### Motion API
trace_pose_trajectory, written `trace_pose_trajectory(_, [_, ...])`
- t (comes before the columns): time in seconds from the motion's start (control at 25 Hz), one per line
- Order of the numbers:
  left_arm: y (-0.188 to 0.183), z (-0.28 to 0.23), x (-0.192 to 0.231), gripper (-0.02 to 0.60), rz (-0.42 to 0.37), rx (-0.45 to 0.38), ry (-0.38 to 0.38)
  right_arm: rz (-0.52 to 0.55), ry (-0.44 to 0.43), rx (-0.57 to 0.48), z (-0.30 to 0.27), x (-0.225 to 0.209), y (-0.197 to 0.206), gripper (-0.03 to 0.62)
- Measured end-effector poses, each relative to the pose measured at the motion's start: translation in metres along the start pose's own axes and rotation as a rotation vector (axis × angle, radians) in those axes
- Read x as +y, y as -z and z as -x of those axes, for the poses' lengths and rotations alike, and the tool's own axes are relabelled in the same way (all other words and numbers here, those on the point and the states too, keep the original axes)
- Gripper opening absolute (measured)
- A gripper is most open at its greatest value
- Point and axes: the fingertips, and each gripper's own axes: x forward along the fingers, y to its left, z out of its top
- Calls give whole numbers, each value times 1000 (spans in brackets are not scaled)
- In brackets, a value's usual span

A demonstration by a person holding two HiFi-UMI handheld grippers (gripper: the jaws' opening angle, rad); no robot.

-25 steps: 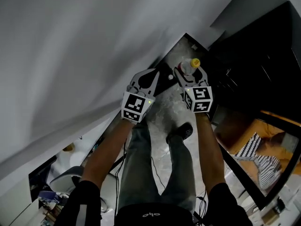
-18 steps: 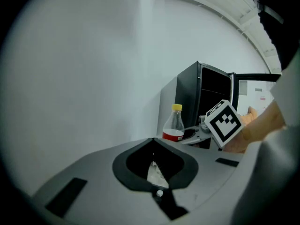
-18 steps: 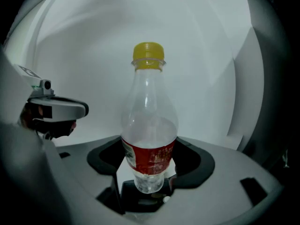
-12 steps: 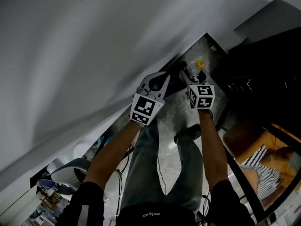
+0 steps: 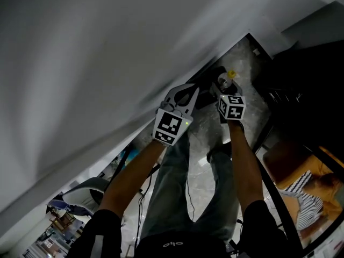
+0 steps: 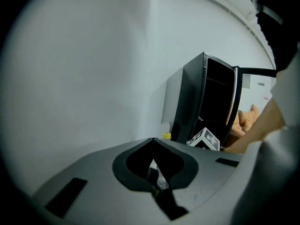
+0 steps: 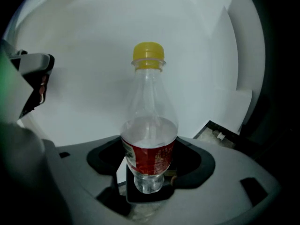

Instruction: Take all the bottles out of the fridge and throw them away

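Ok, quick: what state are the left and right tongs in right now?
Left tongs: closed, nothing between them.
Right tongs: closed on the clear bottle with the yellow cap.

Light: dim and flat, no clear source.
Head view: wall [image 5: 107, 63] shaded in soft grey bands, darkest toward 8 o'clock.
Left gripper view: fridge [image 6: 218, 102] at 3 o'clock solid black, detail lost.
Both gripper views: fisheye bowing, black corners.
Right gripper view: bottle [image 7: 149, 125] sharp, faint sheen; green tint at 9 o'clock edge.
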Motion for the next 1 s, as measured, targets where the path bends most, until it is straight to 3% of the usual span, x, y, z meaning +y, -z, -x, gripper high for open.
trace_pose_trajectory(0.24, [10,5,7,8,-3,15,-4,-134,6,39,-16,0,33,313])
trace_pose_trajectory(0.68, [22,8,5,8,-10,32,-19,-256,-33,74,-30,5,54,314])
trace_pose_trajectory(1.0, [27,12,3,8,-9,38,-25,-252,-49,96,-18,5,60,314])
